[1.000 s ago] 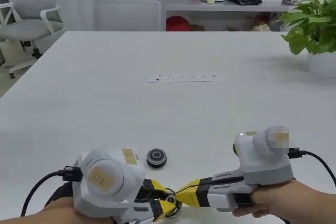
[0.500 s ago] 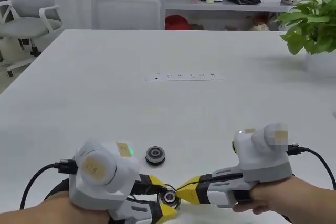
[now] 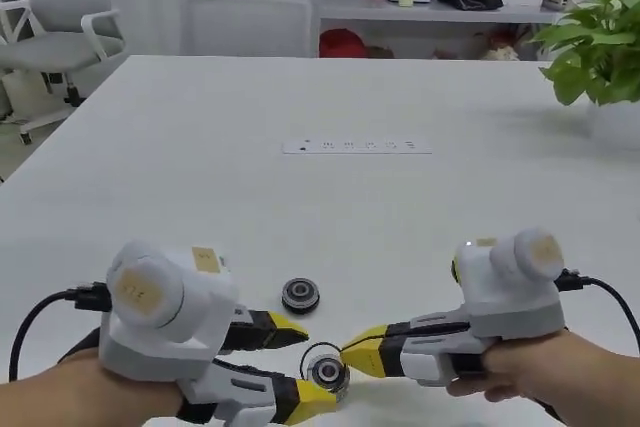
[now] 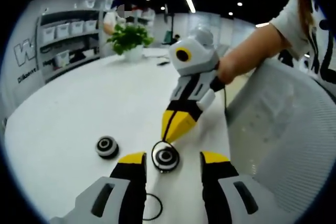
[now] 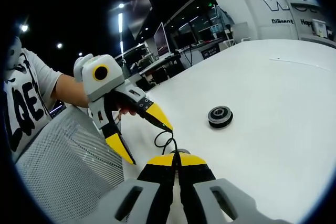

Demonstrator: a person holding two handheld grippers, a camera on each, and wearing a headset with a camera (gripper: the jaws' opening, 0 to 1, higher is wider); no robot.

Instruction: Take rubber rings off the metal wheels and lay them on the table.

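- Since half a second ago, the left tool (image 3: 318, 364) has let go of the wheel (image 4: 166, 158). Its yellow-tipped jaws were closed round the wheel then and now stand spread wide, one on each side and clear of it.
- The right tool (image 3: 348, 354) has its pointed yellow jaws pressed together, pinching a thin black rubber ring (image 4: 153, 155).
- The ring hangs as a slack loop from those tips and curves round one side of the wheel.
- The wheel is small and round, with a pale, shiny metal centre. It lies flat on the smooth white desk (image 3: 350, 217) between the left jaws.
- A second wheel (image 3: 300, 294), dark-rimmed, lies flat nearby, apart from both tools.
- Another thin black ring (image 4: 160, 203) lies loose on the desk, close to the base of the left jaws.
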